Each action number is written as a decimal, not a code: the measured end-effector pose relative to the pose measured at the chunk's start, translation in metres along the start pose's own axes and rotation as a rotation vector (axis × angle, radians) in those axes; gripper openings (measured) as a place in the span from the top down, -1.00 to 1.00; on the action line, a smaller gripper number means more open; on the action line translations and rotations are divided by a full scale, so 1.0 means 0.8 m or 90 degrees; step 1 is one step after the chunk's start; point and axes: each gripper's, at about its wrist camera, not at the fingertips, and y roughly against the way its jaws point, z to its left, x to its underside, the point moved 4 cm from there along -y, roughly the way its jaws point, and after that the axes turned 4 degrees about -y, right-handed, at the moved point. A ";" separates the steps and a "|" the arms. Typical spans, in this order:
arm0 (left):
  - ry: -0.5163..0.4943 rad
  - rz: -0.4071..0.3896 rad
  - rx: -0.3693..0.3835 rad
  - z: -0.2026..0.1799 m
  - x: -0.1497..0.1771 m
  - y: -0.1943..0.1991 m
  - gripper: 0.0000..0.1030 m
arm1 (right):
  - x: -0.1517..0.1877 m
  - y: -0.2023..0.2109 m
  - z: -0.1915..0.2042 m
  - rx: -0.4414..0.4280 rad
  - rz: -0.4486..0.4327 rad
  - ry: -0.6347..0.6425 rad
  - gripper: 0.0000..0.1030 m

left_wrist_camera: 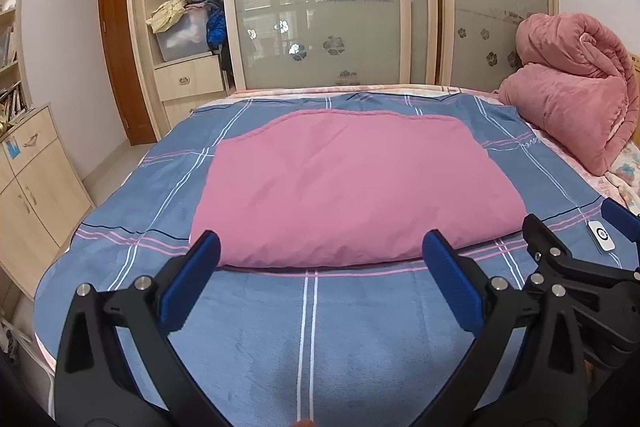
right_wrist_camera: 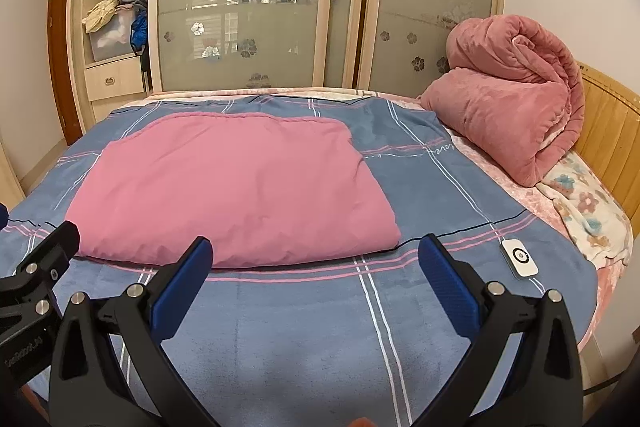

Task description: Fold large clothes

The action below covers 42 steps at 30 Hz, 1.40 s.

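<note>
A pink garment lies folded into a flat rectangle on the blue plaid blanket of the bed; it also shows in the right wrist view. My left gripper is open and empty, just short of the garment's near edge. My right gripper is open and empty, in front of the garment's near right corner. The right gripper's fingers show at the right edge of the left wrist view, and the left gripper's fingers at the left edge of the right wrist view.
A rolled pink quilt sits at the bed's far right by a wooden headboard. A white controller with its cord lies on the blanket at right. Sliding wardrobe doors stand behind; a cabinet is at left.
</note>
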 end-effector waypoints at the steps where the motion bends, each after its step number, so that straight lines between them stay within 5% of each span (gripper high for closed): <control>1: -0.002 -0.001 -0.001 -0.001 0.000 0.000 -0.96 | 0.000 0.000 -0.001 0.000 0.000 -0.001 -0.97; 42: 0.002 0.008 0.009 -0.005 0.000 -0.009 -0.96 | 0.004 -0.002 -0.006 0.006 0.014 -0.001 -0.97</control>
